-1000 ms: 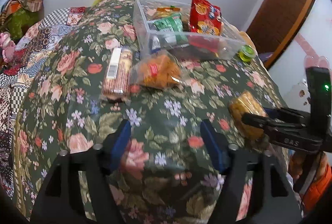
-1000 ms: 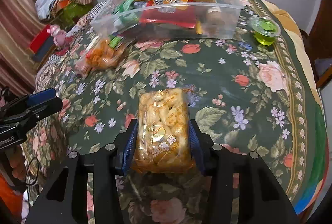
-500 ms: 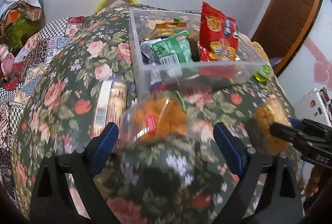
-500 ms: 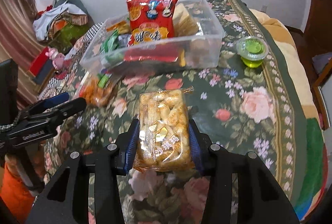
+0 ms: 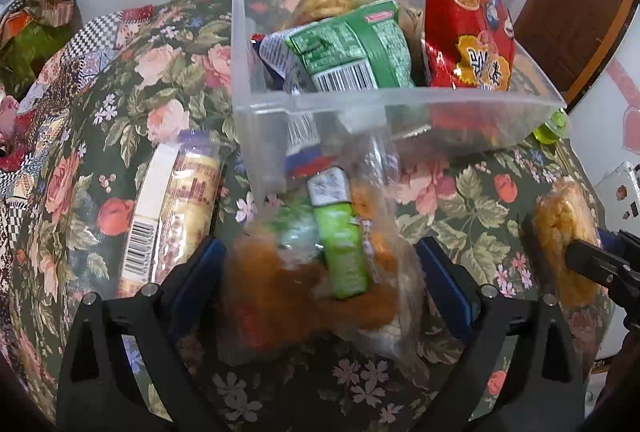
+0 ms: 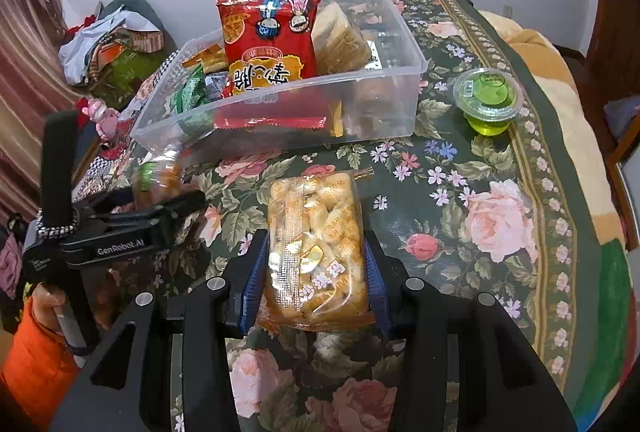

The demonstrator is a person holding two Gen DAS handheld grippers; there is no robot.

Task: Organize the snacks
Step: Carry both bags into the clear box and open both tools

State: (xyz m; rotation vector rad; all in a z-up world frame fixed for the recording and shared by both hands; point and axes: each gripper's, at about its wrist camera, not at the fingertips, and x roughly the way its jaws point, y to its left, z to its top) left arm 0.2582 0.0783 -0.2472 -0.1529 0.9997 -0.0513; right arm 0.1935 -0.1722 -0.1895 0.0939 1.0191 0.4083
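Left hand-held gripper (image 5: 320, 282) opening wide, straddling clear orange-snack bag (image 5: 320, 272) for pickup; right hand-held gripper (image 6: 316, 272) clamps sachima pack (image 6: 316, 248), clear bin (image 6: 280, 100) at 12 o'clock.

Bin (image 5: 400, 100): sitting behind my jaws, packets standing in it.
Orange snack bag (image 5: 320, 272): lying between my left gripper (image 5: 320, 280) pads, before the bin.
Biscuit roll (image 5: 172, 216): lying left of it.
Jelly cup (image 6: 489, 100): sitting right of the bin.
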